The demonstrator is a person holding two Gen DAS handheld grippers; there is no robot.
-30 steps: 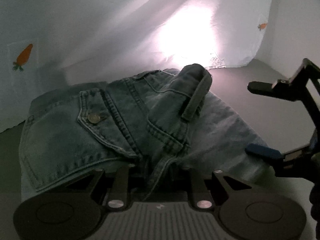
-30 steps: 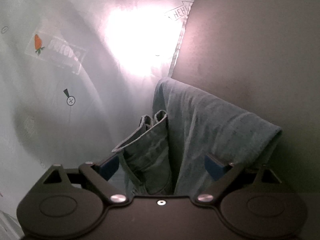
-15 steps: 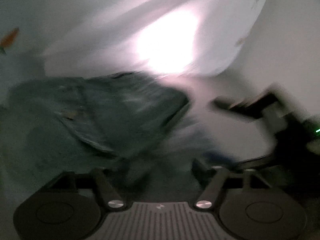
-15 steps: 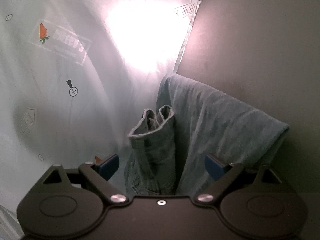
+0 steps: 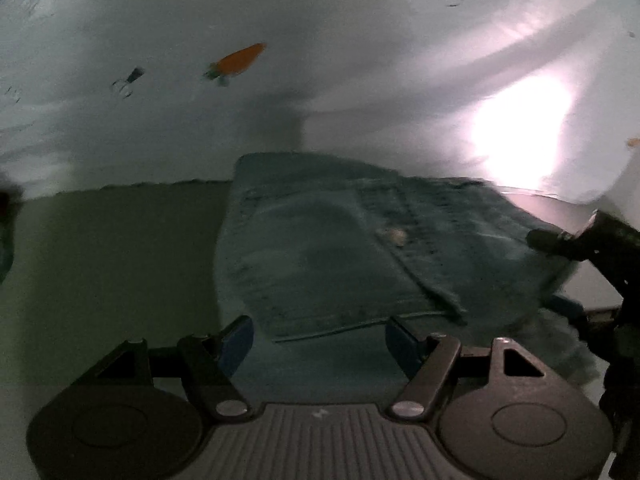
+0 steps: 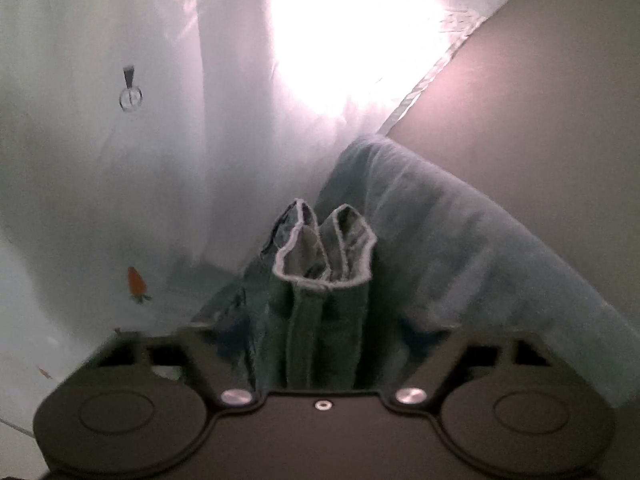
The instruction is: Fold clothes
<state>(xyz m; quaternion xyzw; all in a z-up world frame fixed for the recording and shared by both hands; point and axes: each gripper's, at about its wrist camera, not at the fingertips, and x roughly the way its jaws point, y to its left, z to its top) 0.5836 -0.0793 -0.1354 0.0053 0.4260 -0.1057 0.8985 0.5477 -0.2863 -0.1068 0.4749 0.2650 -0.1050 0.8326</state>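
The largest thing in front of you is the white sheet (image 5: pixel 320 80) printed with small orange carrots (image 5: pixel 238 60), filling the upper part of the left wrist view from 9 through 12 to 3 o'clock, with a bright glare patch at 2 o'clock. In the right wrist view the same sheet (image 6: pixel 100 180) fills the left side, glare at 12 o'clock.

Below it lies the dark tabletop (image 5: pixel 120 260), bare from 8 to 9 o'clock in the left view; in the right view it (image 6: pixel 540 120) shows at 2 o'clock.

The denim shorts (image 5: pixel 340 248) rest on that tabletop, at the centre of the left view and running toward 3 o'clock, pocket side up, with a metal button (image 5: pixel 396 234) showing just right of centre. In the right view the shorts (image 6: pixel 460 248) run from centre toward 4 o'clock, with a bunched fold (image 6: pixel 324 264) standing up at centre.

Your left gripper (image 5: pixel 318 338) sits at 6 o'clock, its blue-padded fingers (image 5: pixel 238 340) spread wide, the near hem of the shorts between them, nothing pinched.

Your right gripper (image 6: pixel 324 344) has its fingers apart with the bunched denim rising between them; the tips are blurred and half hidden, so you cannot tell whether they grip the cloth. The right gripper also appears (image 5: pixel 568 272) at 3 o'clock in the left view, at the shorts' right edge.
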